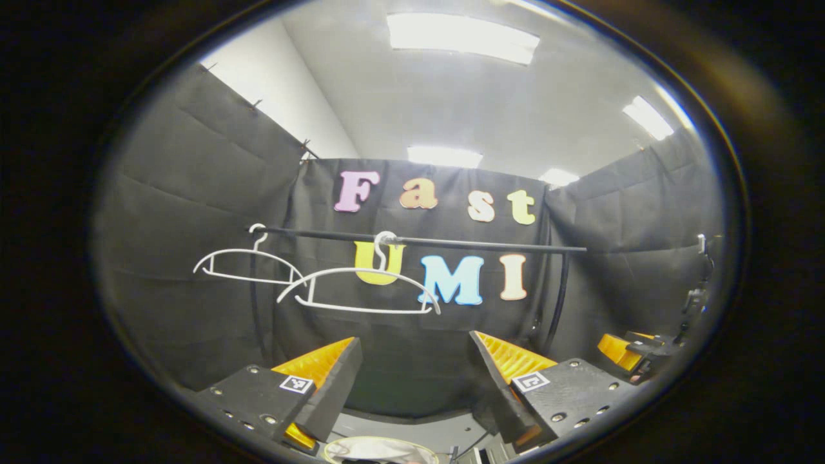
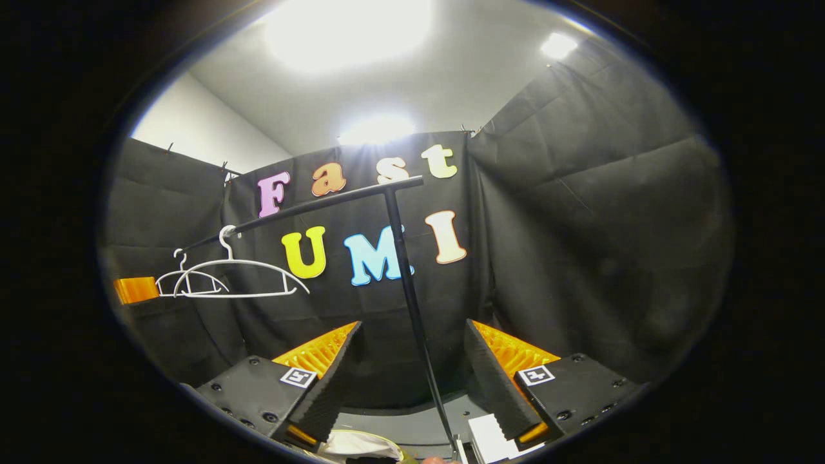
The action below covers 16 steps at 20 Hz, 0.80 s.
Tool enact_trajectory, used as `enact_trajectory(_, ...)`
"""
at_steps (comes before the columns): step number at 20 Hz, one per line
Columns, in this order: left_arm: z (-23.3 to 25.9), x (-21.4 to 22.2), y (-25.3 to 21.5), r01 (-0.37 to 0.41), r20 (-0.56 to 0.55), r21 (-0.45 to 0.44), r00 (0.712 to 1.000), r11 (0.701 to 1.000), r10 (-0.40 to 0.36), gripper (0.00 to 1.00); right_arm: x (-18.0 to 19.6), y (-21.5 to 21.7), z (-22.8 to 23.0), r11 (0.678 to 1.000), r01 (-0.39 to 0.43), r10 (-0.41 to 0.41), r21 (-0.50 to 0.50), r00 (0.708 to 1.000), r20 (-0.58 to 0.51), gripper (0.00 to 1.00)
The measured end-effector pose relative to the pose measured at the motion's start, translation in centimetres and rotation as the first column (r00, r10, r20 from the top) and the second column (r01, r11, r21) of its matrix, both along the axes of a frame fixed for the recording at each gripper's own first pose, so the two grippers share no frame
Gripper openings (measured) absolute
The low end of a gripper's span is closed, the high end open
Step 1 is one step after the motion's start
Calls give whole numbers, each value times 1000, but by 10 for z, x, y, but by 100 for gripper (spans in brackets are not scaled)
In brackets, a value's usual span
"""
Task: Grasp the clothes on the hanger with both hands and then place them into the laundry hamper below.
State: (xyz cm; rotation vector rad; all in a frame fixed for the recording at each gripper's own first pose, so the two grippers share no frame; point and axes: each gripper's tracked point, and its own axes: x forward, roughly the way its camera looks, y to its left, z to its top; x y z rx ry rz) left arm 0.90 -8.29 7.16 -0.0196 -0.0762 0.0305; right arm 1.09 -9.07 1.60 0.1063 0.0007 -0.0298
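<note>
White plastic hangers (image 1: 361,287) hang bare on the rail (image 1: 419,240) ahead, while pale cloth lies in the hamper (image 1: 377,449) below both spread-fingered, empty grippers, left gripper (image 1: 412,386) and right gripper (image 2: 409,380), so the clothes seem already dropped.

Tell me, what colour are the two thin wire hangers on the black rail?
White. Both thin wire hangers hang bare on the black rail, clearest in the left gripper view.
</note>
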Motion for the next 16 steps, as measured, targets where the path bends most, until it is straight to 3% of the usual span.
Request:
enact_trajectory(2, -17, -6, 6, -36, -32, -7, 999, 999, 36, 96, -2, -4, -10, 1000, 17, -17, -12, 1000, -20, 92)
enact_trajectory(3, -25, -8, 10, -50, -47, -9, 998, 999, 49, 96, -5, -5, -16, 999, 30, -31, -21, 999, -33, 92)
enact_trajectory(4, -33, -7, 16, -64, -60, -14, 996, 998, 63, 96, -11, -3, -16, 999, 35, -36, -24, 999, -34, 98)
enact_trajectory(6, -47, -2, 35, -108, -87, -12, 990, 994, 107, 96, -21, 5, -18, 999, 37, -38, -25, 998, -41, 98)
enact_trajectory(7, -51, 2, 45, -127, -94, -1, 987, 992, 127, 96, -25, 10, -21, 999, 38, -39, -25, 998, -49, 92)
enact_trajectory(9, -56, 10, 61, -147, -88, 21, 985, 989, 149, 96, -29, 19, -22, 999, 45, -45, -21, 998, -38, 96)
enact_trajectory(10, -59, 13, 64, -141, -85, 29, 986, 990, 143, 96, -30, 25, -24, 999, 45, -45, -8, 998, -36, 100)
enact_trajectory(12, -63, 16, 66, -109, -80, 41, 990, 993, 112, 96, -34, 37, -27, 999, 45, -45, 6, 999, -29, 98)
enact_trajectory(16, -76, 14, 74, -78, -70, 82, 994, 994, 83, 96, -40, 40, -21, 992, 110, -106, -70, 993, 52, 98)
